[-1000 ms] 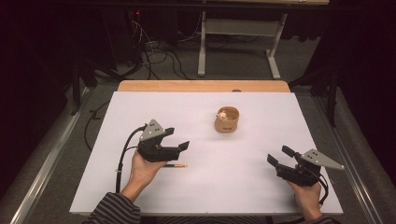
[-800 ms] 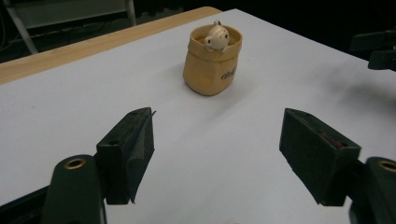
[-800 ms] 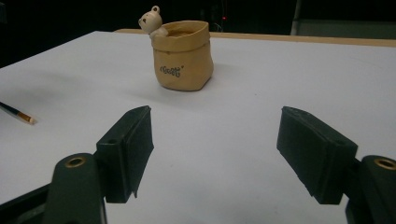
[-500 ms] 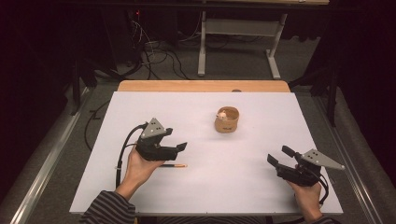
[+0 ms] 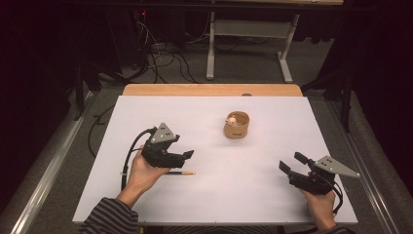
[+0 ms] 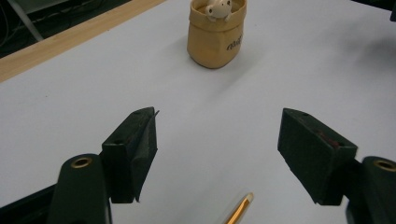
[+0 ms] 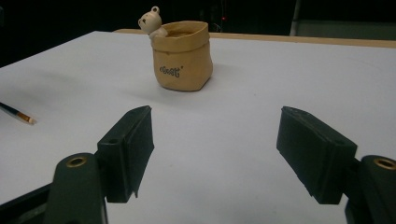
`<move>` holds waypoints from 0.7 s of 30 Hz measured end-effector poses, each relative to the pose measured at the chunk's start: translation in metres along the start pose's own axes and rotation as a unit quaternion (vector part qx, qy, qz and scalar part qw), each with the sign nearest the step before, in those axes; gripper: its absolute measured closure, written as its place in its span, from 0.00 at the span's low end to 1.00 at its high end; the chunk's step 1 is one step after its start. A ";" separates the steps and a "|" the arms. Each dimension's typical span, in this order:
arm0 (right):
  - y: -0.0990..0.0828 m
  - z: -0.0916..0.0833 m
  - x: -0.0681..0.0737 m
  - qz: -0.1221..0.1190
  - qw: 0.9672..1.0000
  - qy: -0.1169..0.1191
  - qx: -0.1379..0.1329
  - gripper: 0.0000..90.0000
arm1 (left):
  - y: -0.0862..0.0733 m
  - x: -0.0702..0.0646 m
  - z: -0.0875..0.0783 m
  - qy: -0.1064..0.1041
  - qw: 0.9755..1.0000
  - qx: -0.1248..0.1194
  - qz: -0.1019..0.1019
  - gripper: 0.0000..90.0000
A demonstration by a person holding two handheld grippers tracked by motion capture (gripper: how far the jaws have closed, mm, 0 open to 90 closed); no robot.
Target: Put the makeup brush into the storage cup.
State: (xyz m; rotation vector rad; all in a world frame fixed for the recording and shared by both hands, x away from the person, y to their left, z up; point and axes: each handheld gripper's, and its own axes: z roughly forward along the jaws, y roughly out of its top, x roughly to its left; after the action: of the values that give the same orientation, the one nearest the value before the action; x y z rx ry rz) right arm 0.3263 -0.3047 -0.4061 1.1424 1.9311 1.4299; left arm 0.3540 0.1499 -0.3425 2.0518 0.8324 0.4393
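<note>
Looks like the pickup stage: left hand-held gripper [image 6: 217, 156], wide open and empty with jaws just narrowing slightly, hovers over the pencil [image 5: 179, 172], so next it should drop and pinch it for the bear pot [image 5: 236, 125].

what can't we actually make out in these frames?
- Pencil: in the high view its rear lies under the left gripper; the bottom edge of the left gripper view cuts it off.
- Inside of the tan pot: hidden by its rim in the right gripper view.
- Pot's lettering: too blurred to read.
</note>
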 end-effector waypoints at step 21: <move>0.000 -0.001 -0.001 0.007 1.000 0.000 -0.003 0.33 | 0.009 0.004 -0.002 -0.010 0.999 0.046 0.011 0.34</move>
State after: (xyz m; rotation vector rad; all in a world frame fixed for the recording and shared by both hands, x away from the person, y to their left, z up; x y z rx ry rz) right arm 0.3260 -0.3059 -0.4059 1.1553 1.9214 1.4434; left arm 0.3593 0.1506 -0.3336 2.1486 0.8334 0.3976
